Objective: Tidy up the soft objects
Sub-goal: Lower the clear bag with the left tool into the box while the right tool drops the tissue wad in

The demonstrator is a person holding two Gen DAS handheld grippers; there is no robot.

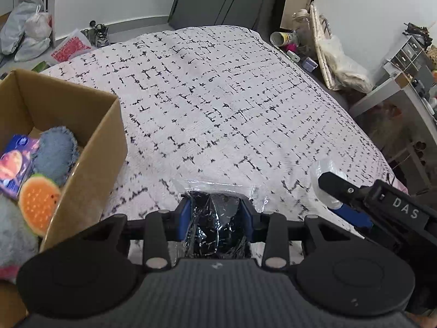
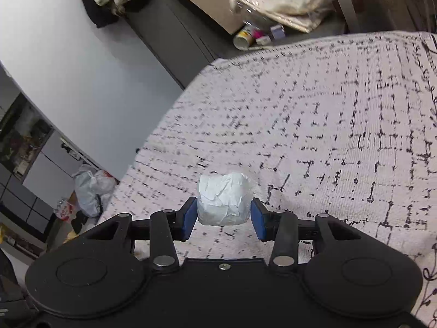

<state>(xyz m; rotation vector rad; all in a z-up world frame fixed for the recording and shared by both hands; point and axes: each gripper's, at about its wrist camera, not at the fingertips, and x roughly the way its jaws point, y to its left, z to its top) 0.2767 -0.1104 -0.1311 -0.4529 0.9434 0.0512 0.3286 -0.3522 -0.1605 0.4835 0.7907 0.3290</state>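
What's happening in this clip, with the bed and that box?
A person is tidying soft items off a bed into a cardboard box. The left tongs are shut on a dark item in a clear plastic bag, and the right tongs are shut on a white wrapped bundle. The box at the left already holds a blue denim pad, an orange slice plush and a purple packet.

Bed cover point(image 1: 218, 95): matt woven cloth, lightly ribbed.
Box point(image 1: 90, 147): plain brown cardboard, dull.
Dark packet point(image 1: 215, 218): glossy, crinkled clear plastic wrap.
White bundle point(image 2: 224, 199): creased, paper-like wrapping, matt.
Round toy point(image 1: 56, 155): fuzzy blue cloth.
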